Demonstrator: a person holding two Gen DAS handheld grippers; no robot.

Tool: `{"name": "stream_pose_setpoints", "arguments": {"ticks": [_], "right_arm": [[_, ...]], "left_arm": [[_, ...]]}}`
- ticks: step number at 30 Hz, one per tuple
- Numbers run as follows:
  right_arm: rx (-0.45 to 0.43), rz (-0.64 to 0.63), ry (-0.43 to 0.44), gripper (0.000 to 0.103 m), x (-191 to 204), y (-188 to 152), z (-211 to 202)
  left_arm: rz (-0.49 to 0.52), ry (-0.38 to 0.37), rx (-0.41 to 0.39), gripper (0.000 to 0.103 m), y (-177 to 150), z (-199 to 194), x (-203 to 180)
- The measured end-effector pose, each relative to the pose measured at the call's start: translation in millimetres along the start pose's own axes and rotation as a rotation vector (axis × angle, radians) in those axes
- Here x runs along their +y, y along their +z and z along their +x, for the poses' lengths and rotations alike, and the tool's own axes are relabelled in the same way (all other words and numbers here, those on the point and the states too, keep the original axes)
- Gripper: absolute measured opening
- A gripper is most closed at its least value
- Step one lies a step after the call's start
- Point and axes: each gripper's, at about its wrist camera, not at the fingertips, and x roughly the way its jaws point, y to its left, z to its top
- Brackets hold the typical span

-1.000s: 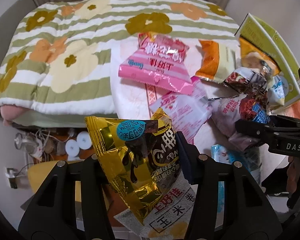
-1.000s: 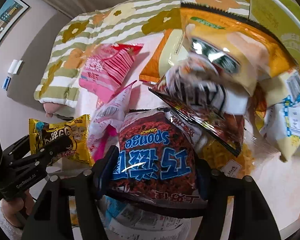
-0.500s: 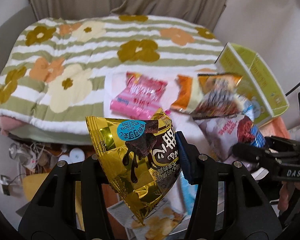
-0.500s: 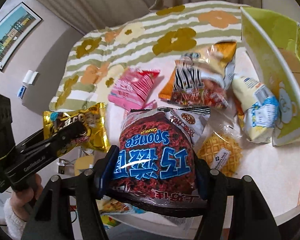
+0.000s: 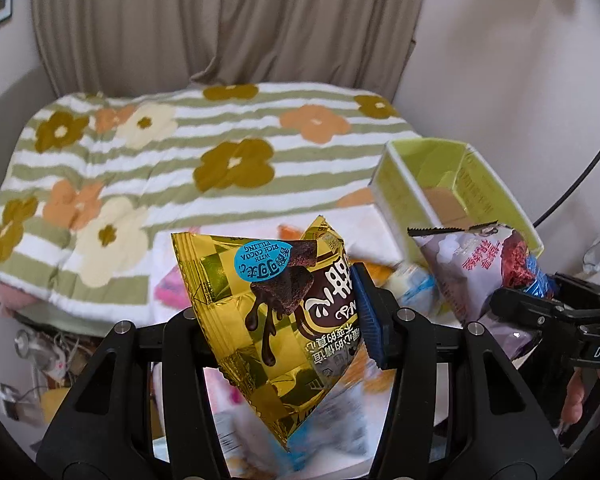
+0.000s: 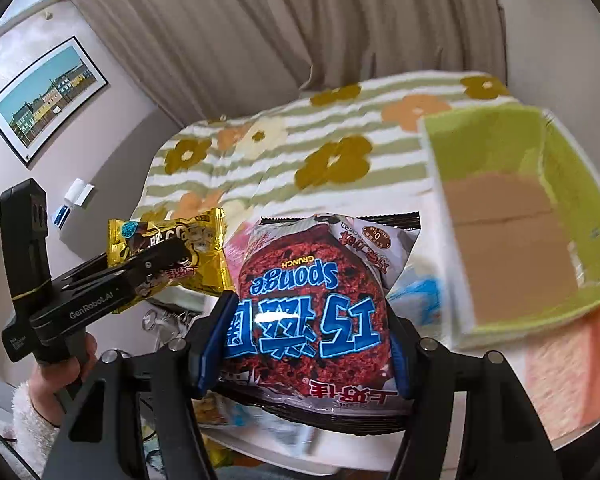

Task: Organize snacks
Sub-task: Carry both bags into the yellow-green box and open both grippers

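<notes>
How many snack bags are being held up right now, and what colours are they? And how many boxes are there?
Gold snack bag, in the left gripper: 1
Red and white snack bag, in the right gripper: 1
Green box, open: 1
Total: 3
The snacks lying on the table underneath are too blurry to count.

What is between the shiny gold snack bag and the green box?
In the left wrist view, the purple-white Sponge Crunch snack bag, clamped in the right gripper, hangs between the gold foil snack bag and the open green cardboard box.
</notes>
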Motion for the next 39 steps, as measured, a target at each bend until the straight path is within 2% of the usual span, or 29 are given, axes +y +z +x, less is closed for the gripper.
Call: {"name": "stream_pose_setpoints", "arguments": {"ticks": [9, 15, 22, 28, 30, 31, 32, 33, 35, 39], "right_arm": [[-0.051, -0.064, -0.059, 0.061, -105.5, 31.4, -43.9], [-0.031, -0.055, -0.093, 0.061, -160.2, 50.9, -46.5], [0.008, 0.004, -0.119, 0.061, -202.2, 60.4, -34.5], [0.035, 0.068, -0.133, 0.061, -224.5, 55.3, -28.1], [0.044, 0.082, -0.148, 0.061, -229.6, 55.3, -24.5], [0.05, 0.089, -0.155, 0.061, -231.0, 55.1, -23.4], [0.053, 0.095, -0.159, 0.061, -233.1, 56.4, -22.5], [0.058, 0.104, -0.164, 0.061, -235.4, 56.3, -21.6], [0.064, 0.114, -0.175, 0.062, -238.9, 55.4, -20.8], [0.069, 0.115, -0.188, 0.062, -242.9, 53.7, -19.3]], "left_arm": [[0.008, -0.015, -0.024, 0.047, 36.1, 44.5, -127.5], [0.02, -0.043, 0.038, 0.047, 44.9, 92.4, -193.8], [0.051, -0.071, 0.146, 0.047, 46.5, 154.5, -225.1], [0.095, -0.089, 0.222, 0.048, 42.8, 197.2, -234.3], [0.11, -0.103, 0.252, 0.051, 41.2, 208.0, -239.5], [0.114, -0.109, 0.266, 0.061, 40.7, 212.1, -241.3], [0.121, -0.108, 0.278, 0.079, 39.9, 215.1, -243.3], [0.132, -0.103, 0.283, 0.088, 38.8, 216.1, -244.8], [0.156, -0.076, 0.278, 0.09, 36.6, 214.1, -244.7], [0.126, -0.104, 0.278, 0.09, 32.8, 200.2, -229.6]]}}
